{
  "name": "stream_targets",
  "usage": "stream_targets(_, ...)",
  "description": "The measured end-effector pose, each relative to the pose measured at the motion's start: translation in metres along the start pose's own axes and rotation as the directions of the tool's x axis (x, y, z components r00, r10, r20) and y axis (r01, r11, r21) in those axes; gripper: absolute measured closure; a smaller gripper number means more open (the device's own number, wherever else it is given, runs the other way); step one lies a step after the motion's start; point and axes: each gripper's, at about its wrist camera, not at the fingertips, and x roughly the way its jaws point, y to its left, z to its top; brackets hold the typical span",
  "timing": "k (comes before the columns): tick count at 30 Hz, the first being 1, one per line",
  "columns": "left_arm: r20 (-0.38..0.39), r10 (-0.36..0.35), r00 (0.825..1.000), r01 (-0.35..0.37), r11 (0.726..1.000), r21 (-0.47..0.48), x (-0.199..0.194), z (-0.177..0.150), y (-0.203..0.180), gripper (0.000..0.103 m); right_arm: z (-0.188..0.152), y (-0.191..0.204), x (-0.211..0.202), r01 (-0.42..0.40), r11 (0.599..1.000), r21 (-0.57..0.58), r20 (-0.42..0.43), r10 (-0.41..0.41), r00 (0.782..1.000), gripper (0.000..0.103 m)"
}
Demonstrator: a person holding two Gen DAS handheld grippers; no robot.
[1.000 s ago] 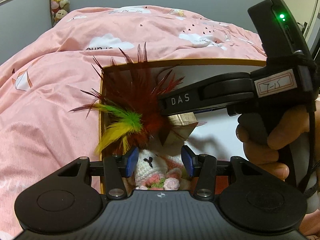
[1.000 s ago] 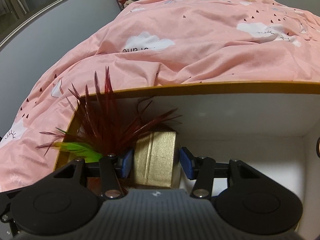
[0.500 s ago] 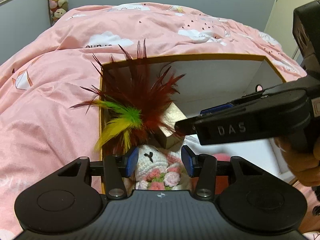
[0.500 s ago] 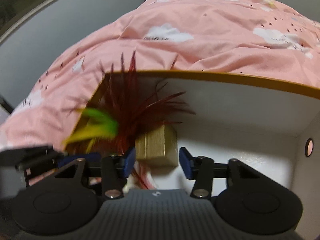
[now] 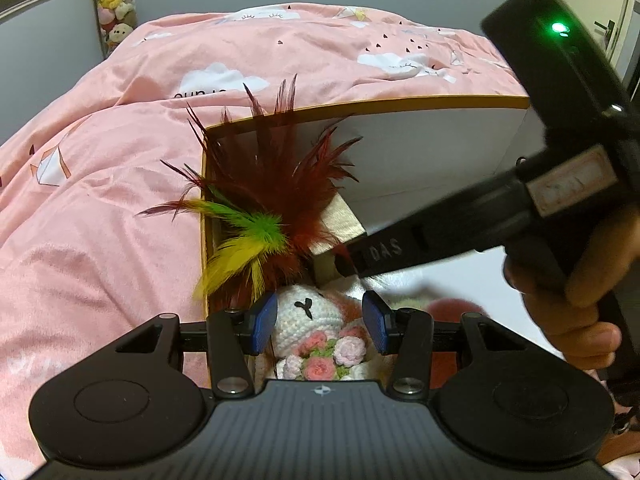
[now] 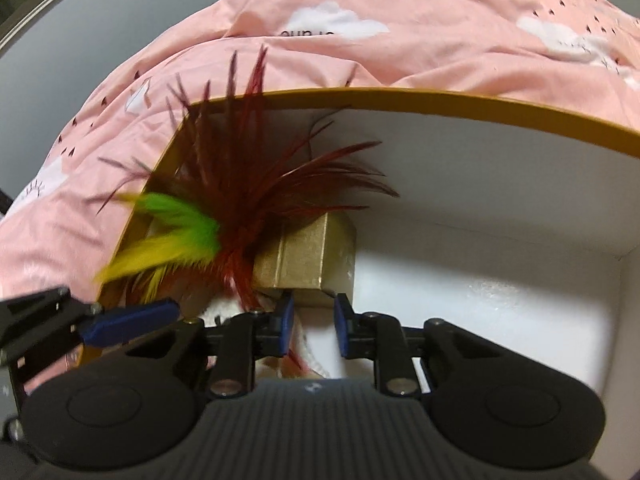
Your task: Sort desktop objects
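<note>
Box (image 6: 460,116) sits on pink bed (image 5: 100,200); feathers (image 5: 260,208), gold block (image 6: 312,256) and doll (image 5: 316,328) lie inside. Left gripper (image 5: 320,322) jaws apart around doll, not pressing. Right gripper (image 6: 314,330) jaws closing, nothing between, just before block.

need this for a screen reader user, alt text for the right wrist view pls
The right gripper, its jaws closing with nothing clearly between them, sits just short of a small gold box inside a white storage box. Red, green and yellow feathers fan out to the left; a pink quilt lies behind.
</note>
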Motion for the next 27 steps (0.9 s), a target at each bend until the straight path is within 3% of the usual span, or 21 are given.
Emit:
stream_targets(5, -0.001, 0.001, 1.000, -0.001, 1.000, -0.002, 0.000, 0.000, -0.001, 0.048, 0.006, -0.009, 0.010, 0.006, 0.995, 0.097, 0.000, -0.006, 1.000, 0.080)
stream_targets(12, -0.002, 0.000, 1.000, 0.000, 1.000, 0.001, 0.001, 0.000, -0.001, 0.048, 0.010, -0.016, 0.020, -0.050, 0.982, 0.182, -0.007, 0.052, 0.999, 0.080)
stream_targets(23, -0.001, -0.026, 1.000, 0.026, 0.998, -0.061, -0.002, 0.000, 0.004, 0.048, 0.002, -0.003, -0.012, 0.019, 0.997, 0.072, 0.052, -0.022, 0.998, 0.077)
stream_targets(27, -0.007, -0.028, 1.000, 0.027, 0.988, -0.150, -0.009, -0.002, 0.009, 0.048, -0.010, 0.003, -0.034, 0.050, 0.998, 0.022, 0.105, -0.052, 0.993, 0.068)
